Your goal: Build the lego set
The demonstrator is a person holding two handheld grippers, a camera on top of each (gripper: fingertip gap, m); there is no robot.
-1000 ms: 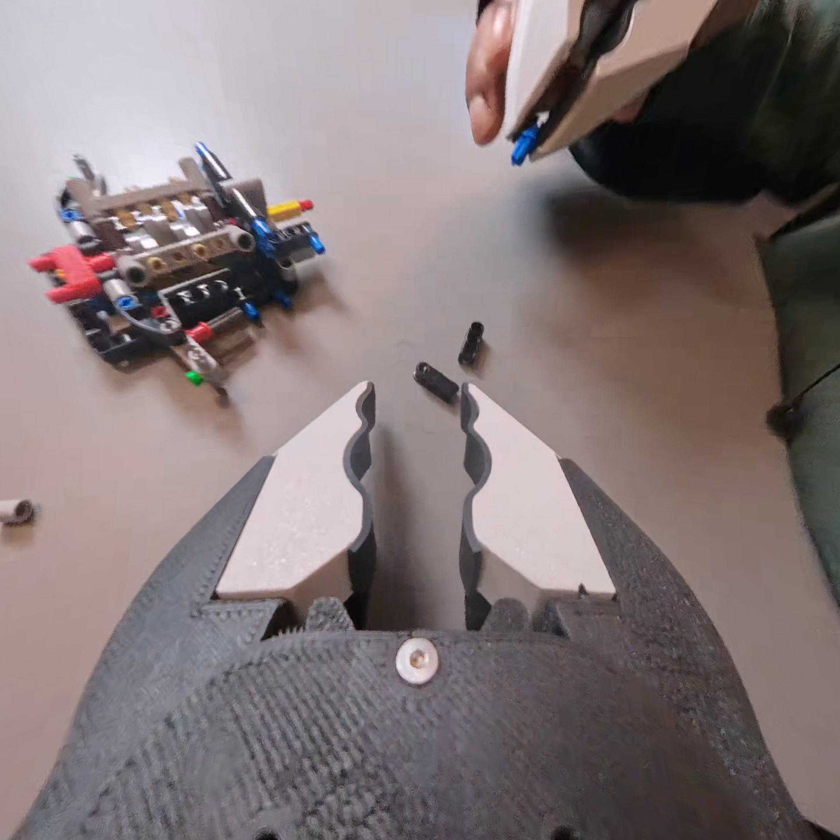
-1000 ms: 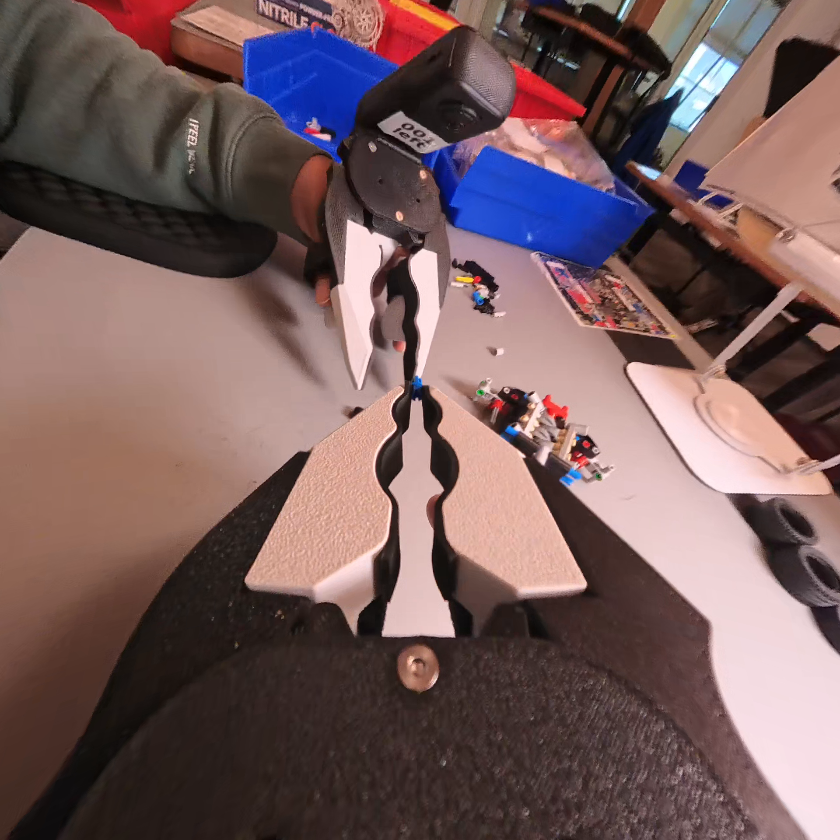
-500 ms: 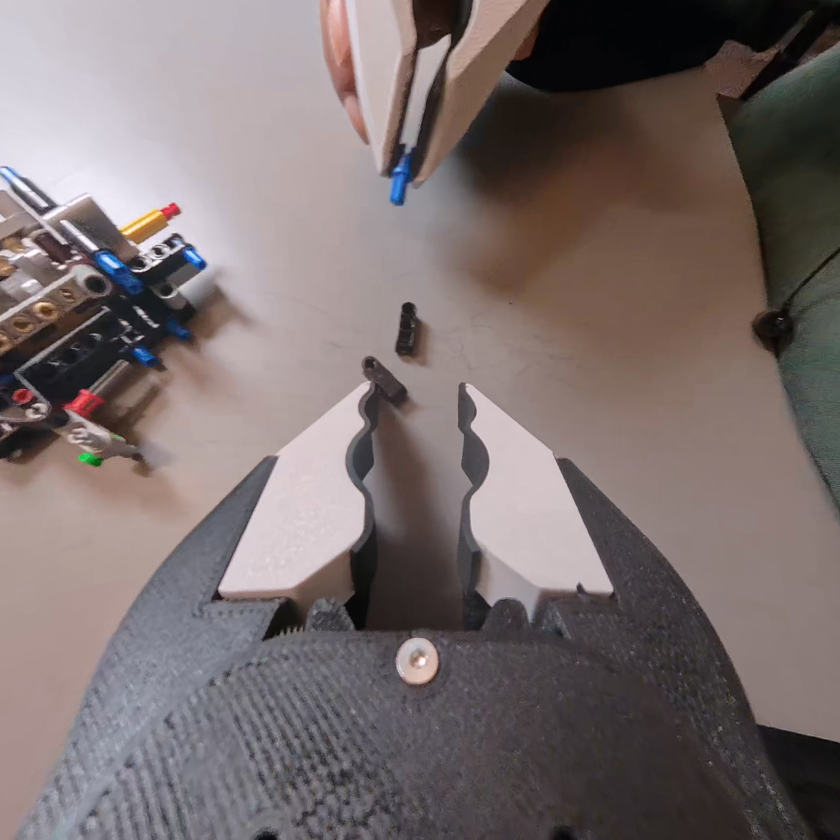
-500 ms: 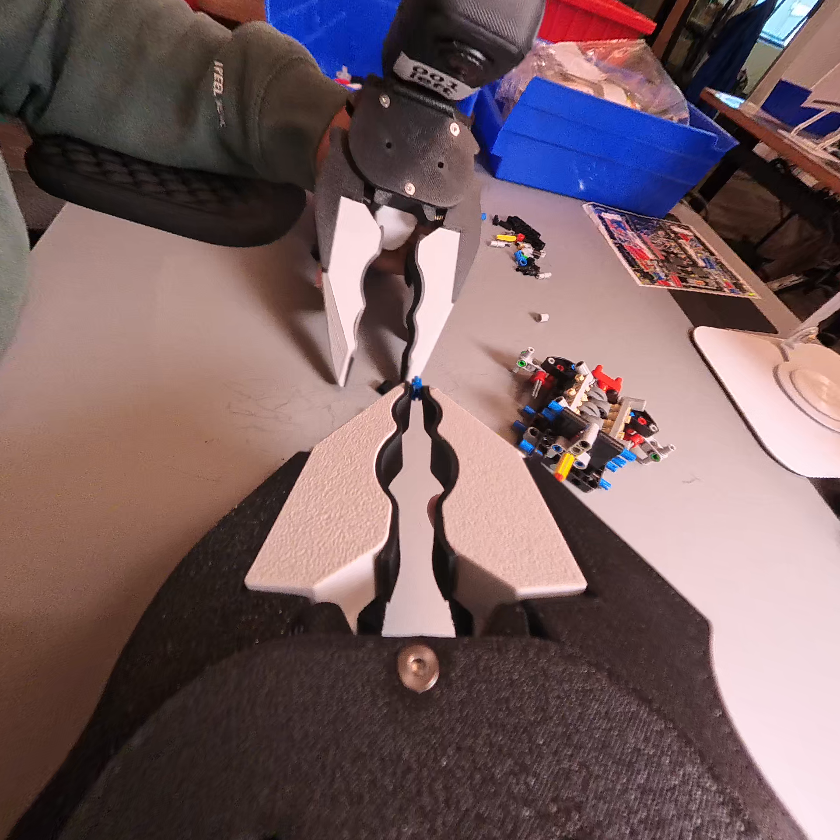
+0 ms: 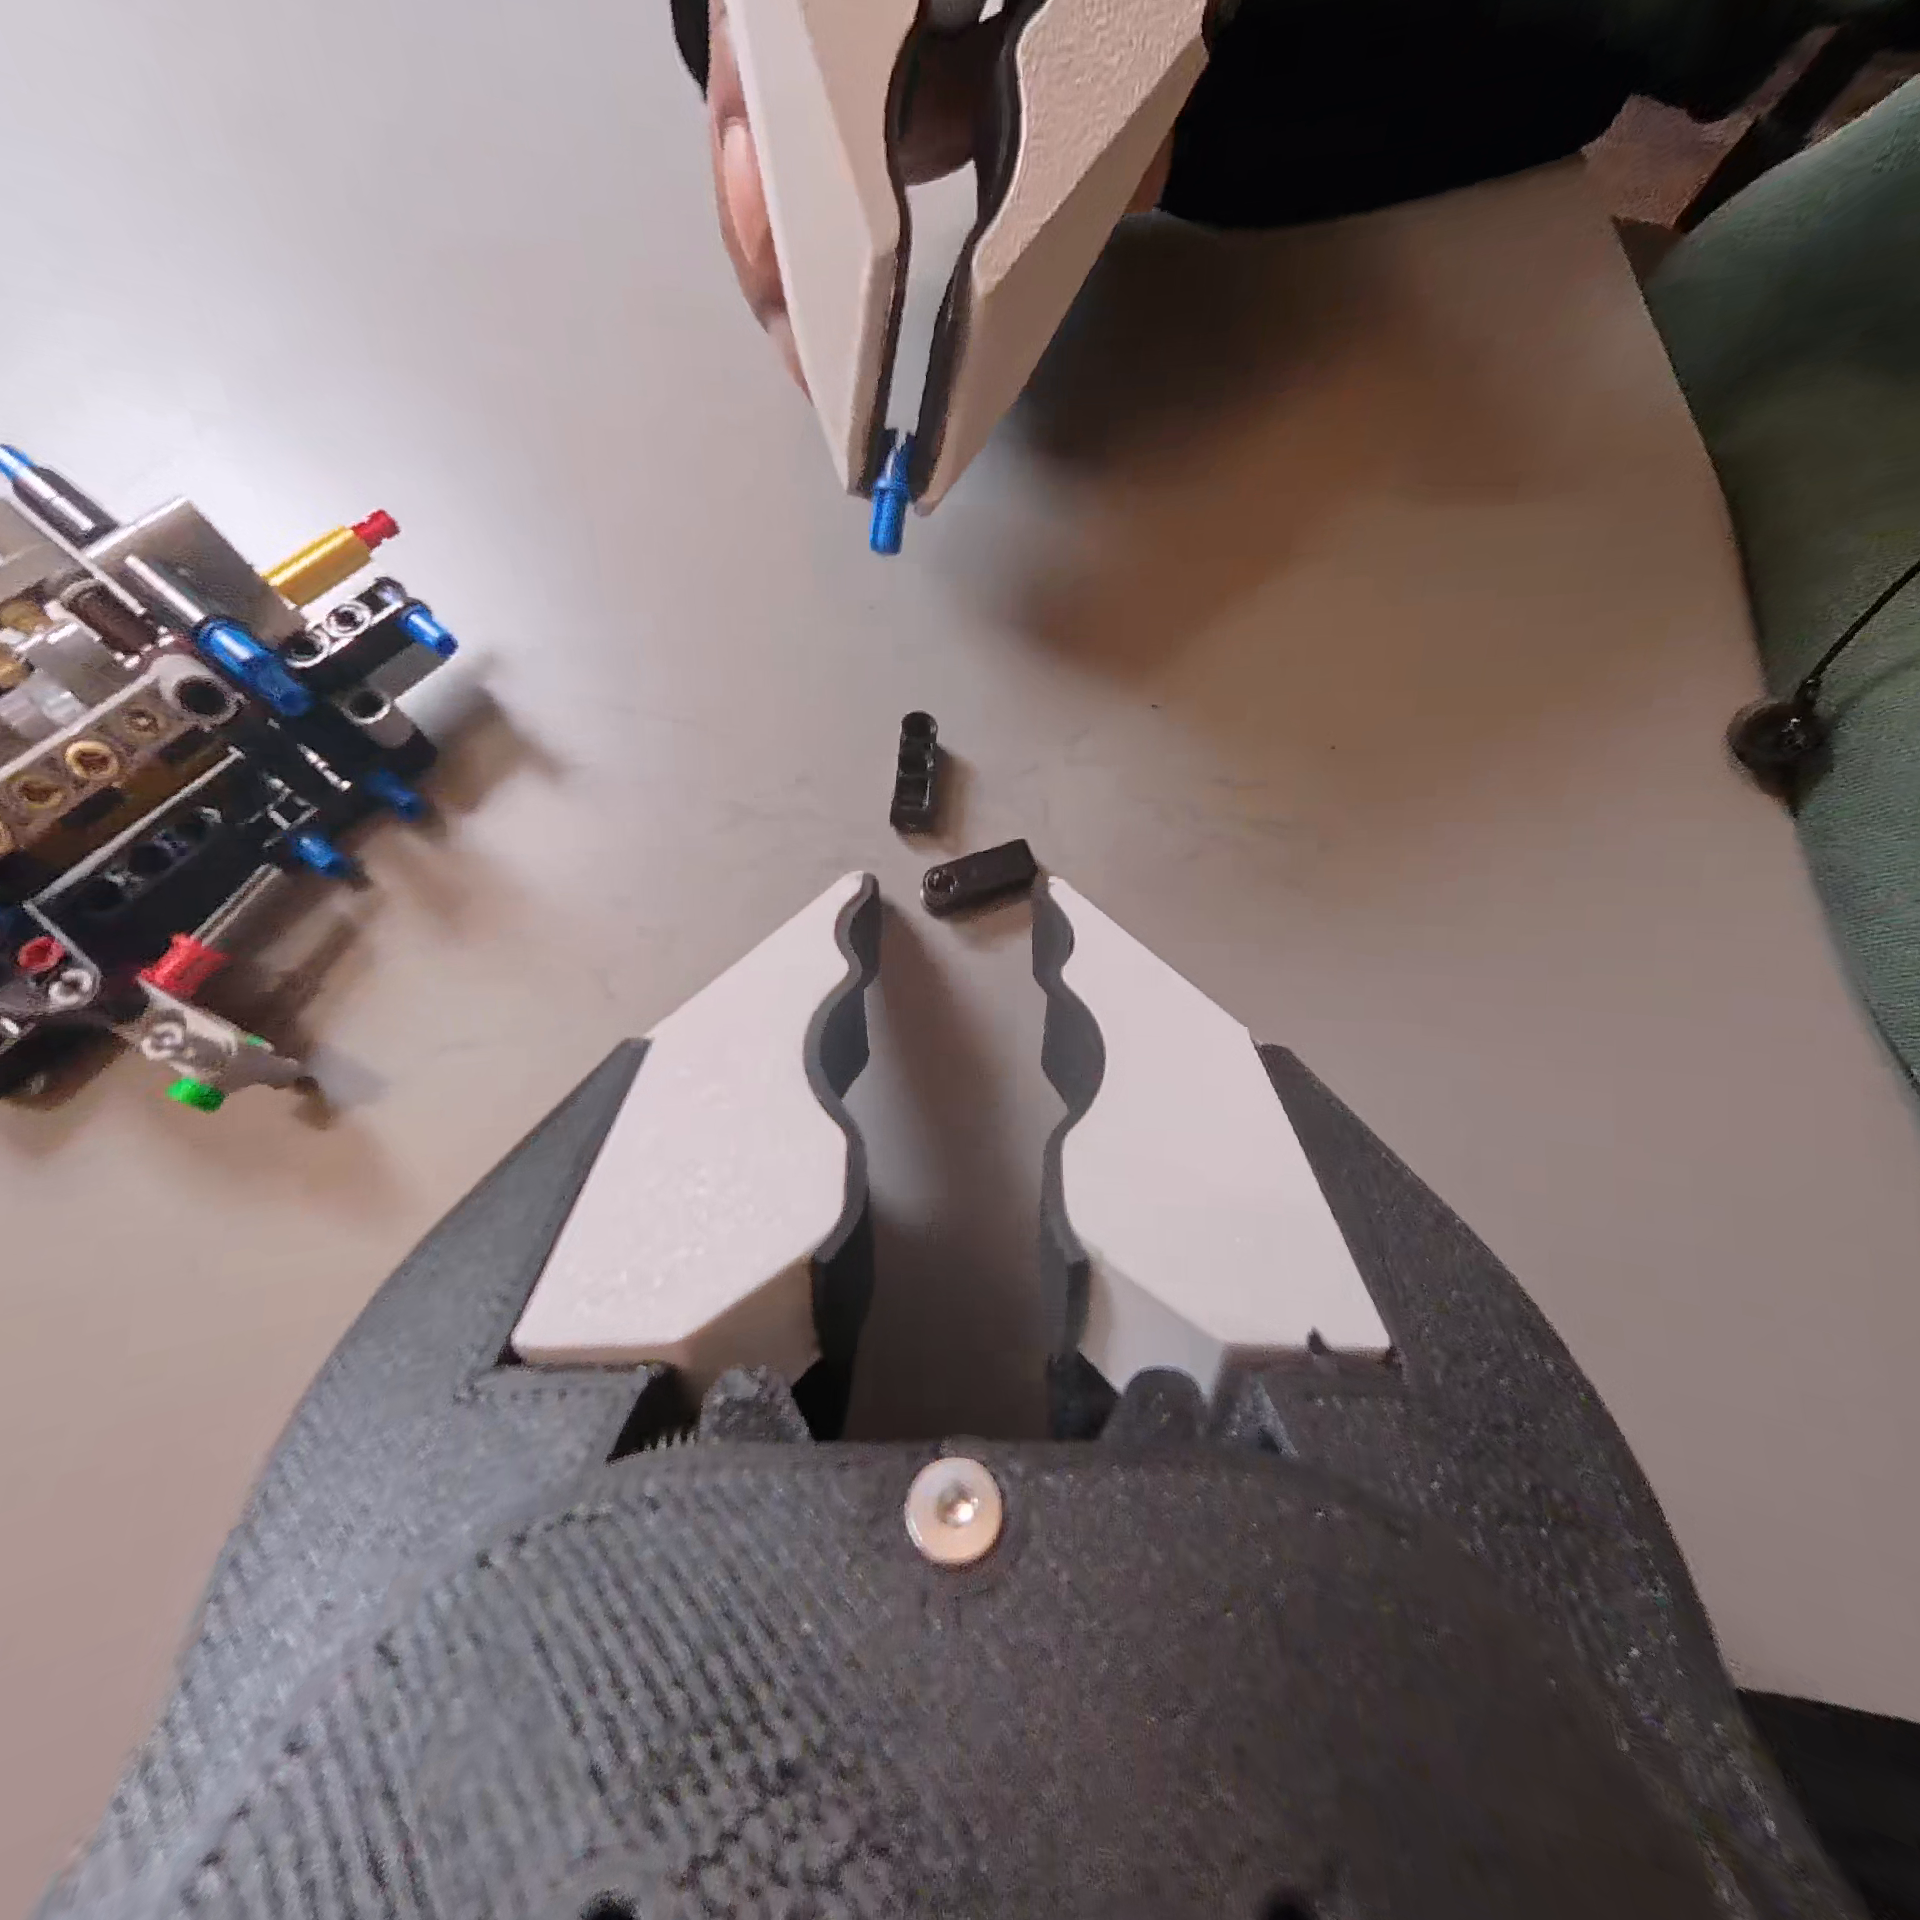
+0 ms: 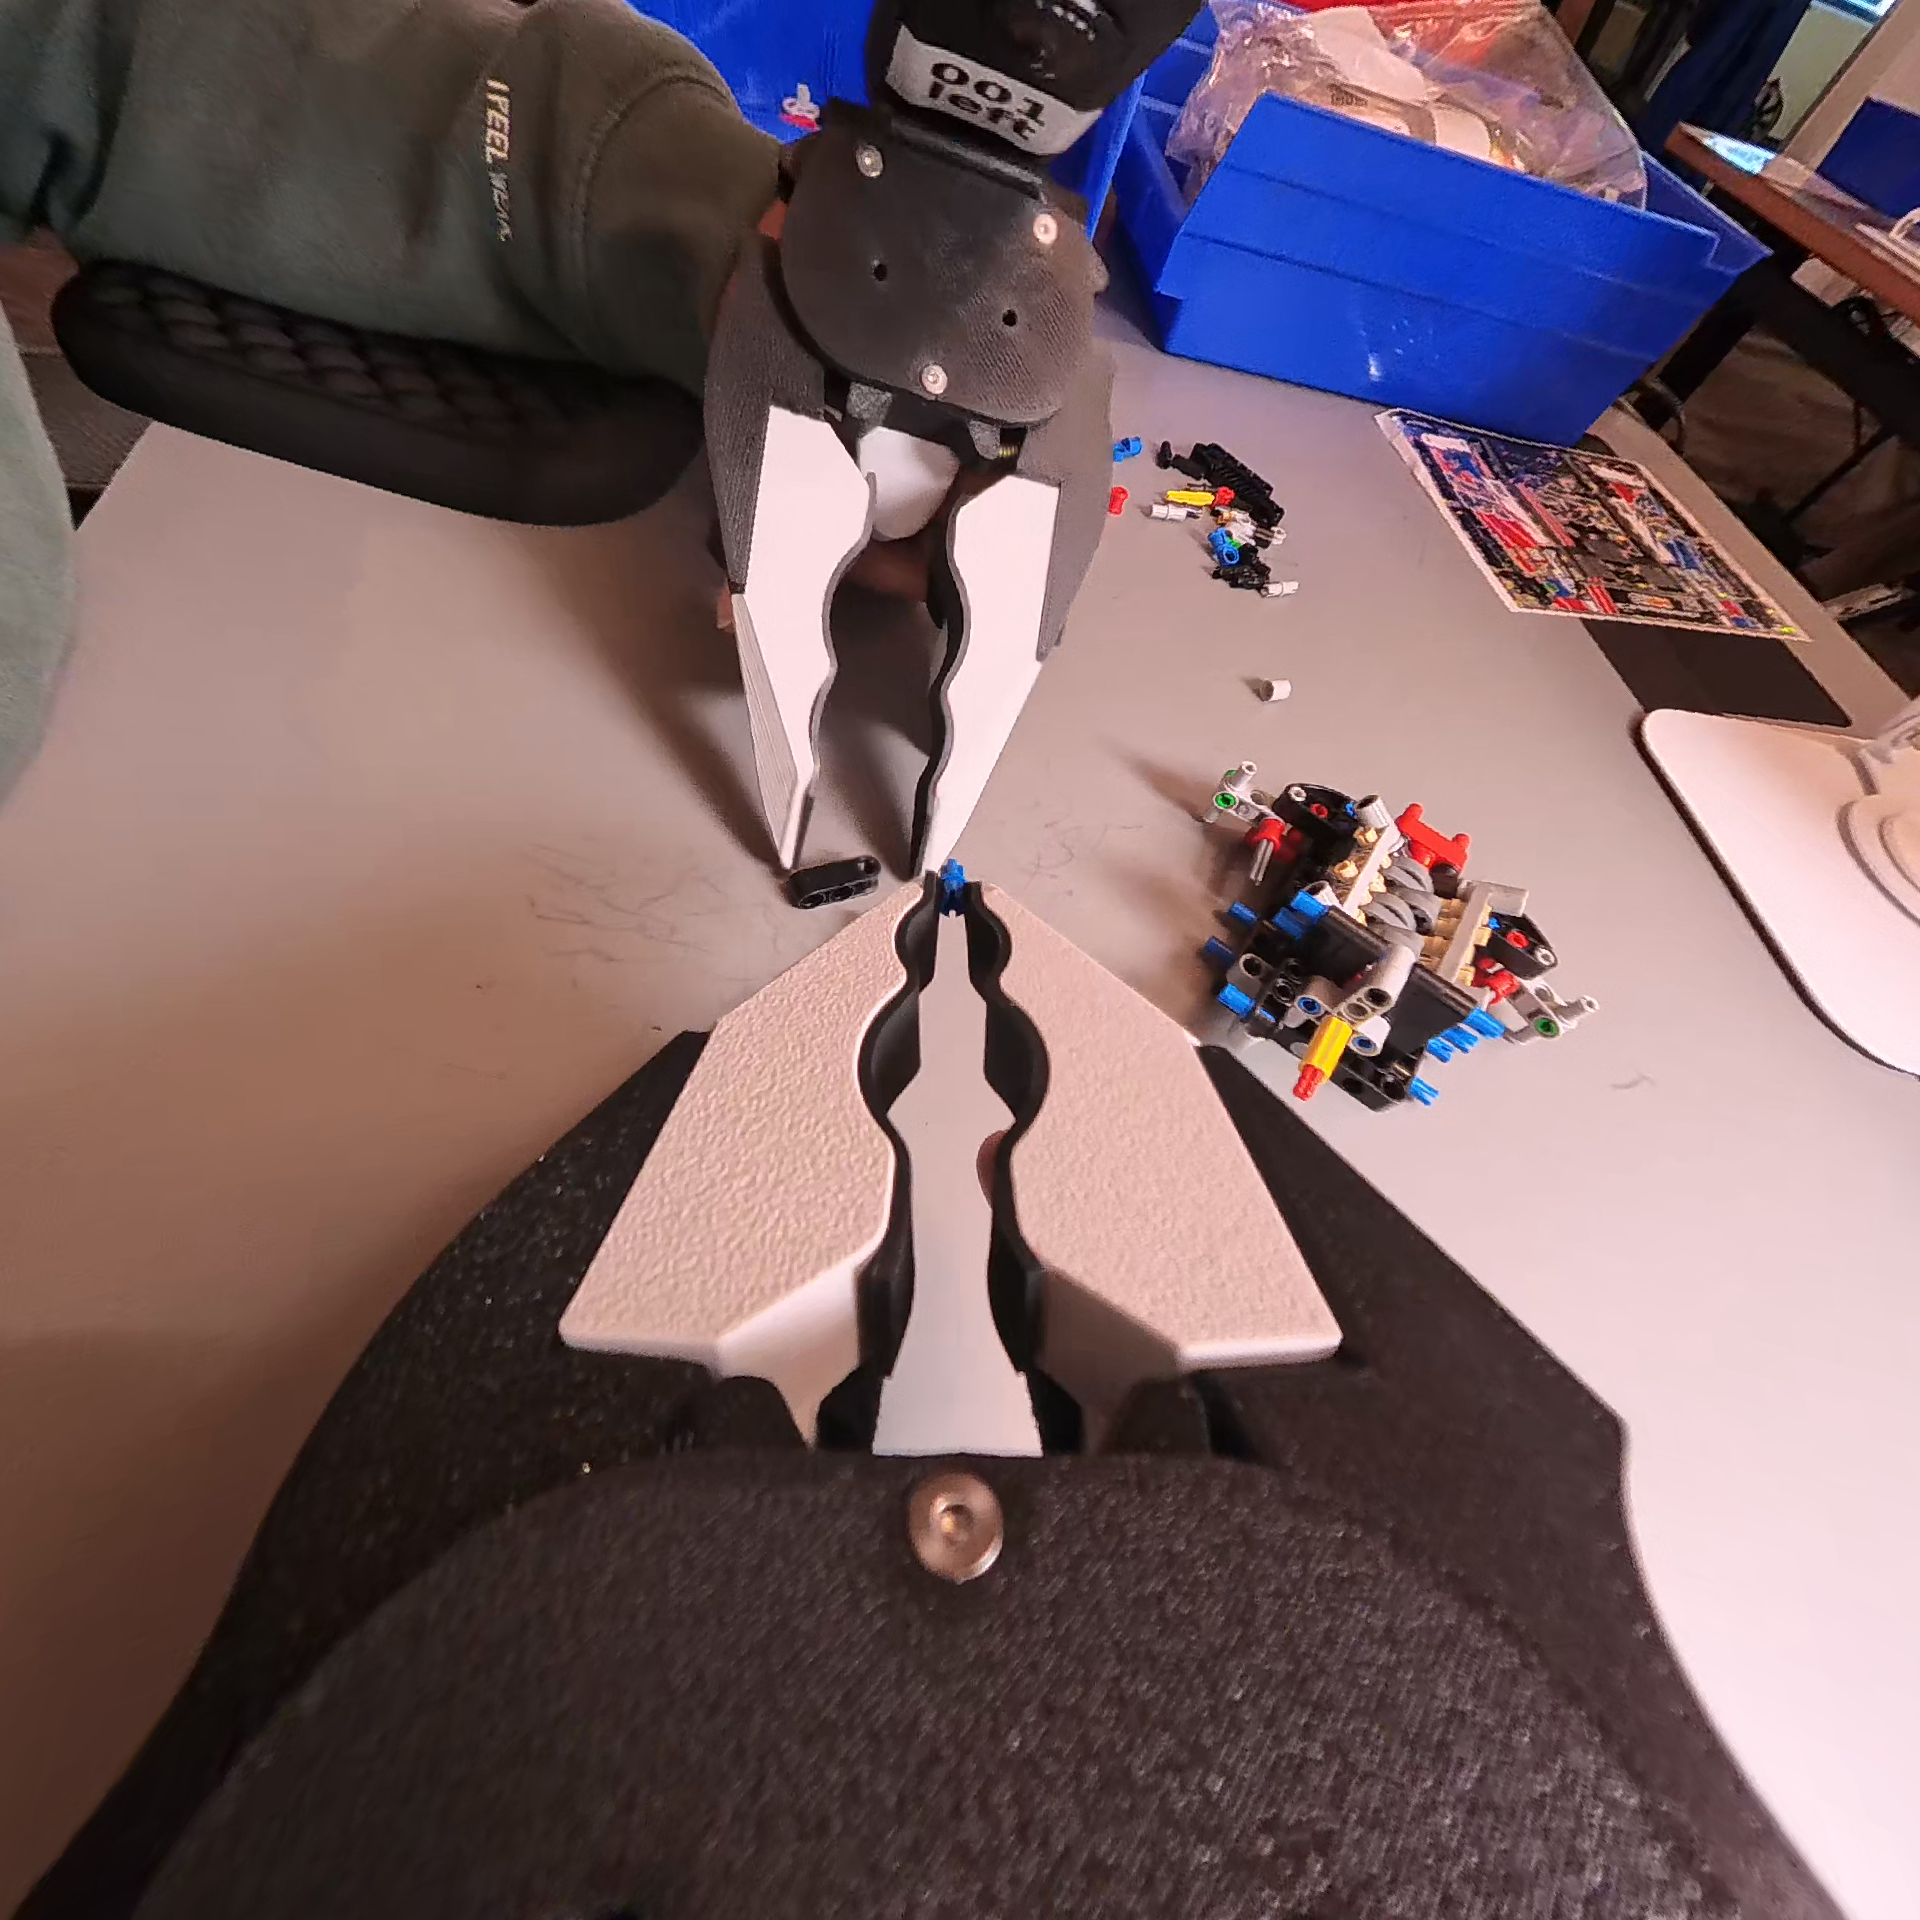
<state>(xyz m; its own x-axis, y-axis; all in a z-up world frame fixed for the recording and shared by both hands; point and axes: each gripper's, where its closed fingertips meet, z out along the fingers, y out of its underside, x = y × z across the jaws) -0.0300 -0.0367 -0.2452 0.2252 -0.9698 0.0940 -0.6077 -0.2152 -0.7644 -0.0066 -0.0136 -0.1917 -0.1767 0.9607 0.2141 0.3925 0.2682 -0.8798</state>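
My left gripper point(image 5: 954, 902) is open, low over the grey table, with a short black beam point(image 5: 979, 876) lying flat just in front of and between its tips. A second small black piece point(image 5: 914, 771) lies just beyond it. My right gripper point(image 6: 948, 902) is shut on a small blue pin point(image 6: 951, 891). In the left wrist view it hangs tip-down above the black pieces, the blue pin point(image 5: 888, 509) sticking out below. The partly built lego model point(image 5: 187, 748) lies to the left. In the right wrist view the model point(image 6: 1371, 956) is right of the left gripper point(image 6: 862, 847) and the black beam point(image 6: 831, 880).
A pile of loose parts point(image 6: 1216, 509), a small grey piece point(image 6: 1273, 688) and an instruction booklet point(image 6: 1590, 530) lie farther back. Blue bins point(image 6: 1403, 229) stand behind. A white stand base point(image 6: 1787, 862) sits at the right. A green-sleeved arm point(image 6: 364, 177) holds the left gripper.
The left gripper has shifted so the black beam now lies between its tips instead of at the left one. The right gripper with the blue pin has come lower and closer.
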